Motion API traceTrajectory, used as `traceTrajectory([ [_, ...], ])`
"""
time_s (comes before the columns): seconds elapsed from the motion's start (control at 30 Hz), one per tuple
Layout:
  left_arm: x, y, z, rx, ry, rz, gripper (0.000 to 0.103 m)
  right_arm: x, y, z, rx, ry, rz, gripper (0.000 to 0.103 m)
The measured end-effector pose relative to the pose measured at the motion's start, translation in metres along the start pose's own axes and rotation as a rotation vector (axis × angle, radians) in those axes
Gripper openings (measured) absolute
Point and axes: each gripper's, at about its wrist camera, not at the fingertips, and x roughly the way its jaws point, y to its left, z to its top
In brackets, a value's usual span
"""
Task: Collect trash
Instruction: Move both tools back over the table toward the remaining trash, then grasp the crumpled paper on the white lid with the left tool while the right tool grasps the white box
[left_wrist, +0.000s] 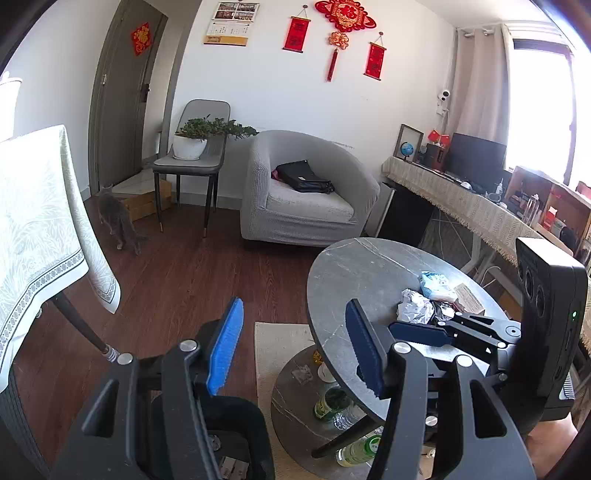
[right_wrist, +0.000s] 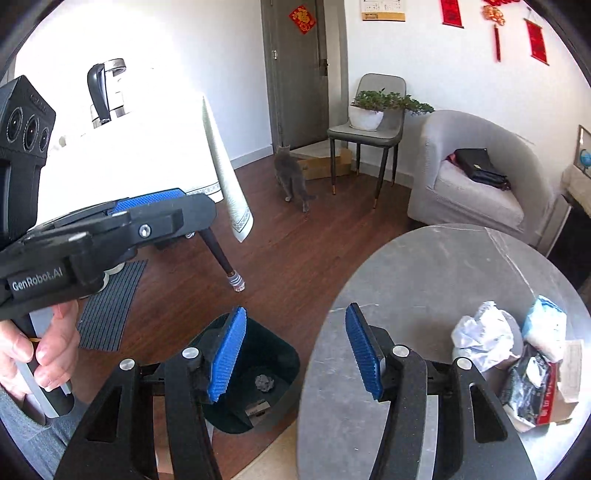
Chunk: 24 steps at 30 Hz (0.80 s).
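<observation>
Both sets of fingers released, nothing between them: left gripper (left_wrist: 295, 343) beside the round table (left_wrist: 354, 266), right gripper (right_wrist: 295, 350) spanning bin (right_wrist: 273, 347) and table edge. In the bin already: one grey paper ball (right_wrist: 264, 382) and a card scrap. Left on the table: white crumpled paper (right_wrist: 482, 334), blue-white packet (right_wrist: 546, 325), black and red wrappers (right_wrist: 532, 391). Bottles on the lower shelf (left_wrist: 332, 402), possibly trash too. Task judged early, most pieces remaining.

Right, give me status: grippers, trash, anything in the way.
Left gripper open, empty. Right gripper open, empty. Bin holds one paper wad; crumpled paper and wrappers on round table. Nothing in the way.
</observation>
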Motion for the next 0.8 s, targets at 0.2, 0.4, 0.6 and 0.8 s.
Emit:
traceTrajectory([
  [0.2, 0.032, -0.035, -0.004, 0.026, 0.039, -0.033, 0.065, -0.031, -0.051, -0.015, 0.078, -0.045, -0.073, 0.059],
  [0.4, 0.062, -0.066, -0.007, 0.038, 0.058, -0.051, 0.071, -0.058, -0.089, -0.033, 0.096, -0.063, -0.175, 0.067],
  [0.6, 0.093, -0.094, -0.008, 0.039, 0.099, -0.079, 0.073, -0.082, -0.134, -0.062, 0.129, -0.049, -0.267, 0.071],
  [0.8, 0.124, -0.124, -0.013, 0.068, 0.164, -0.095, 0.073, -0.096, -0.170, -0.083, 0.191, -0.029, -0.305, 0.074],
])
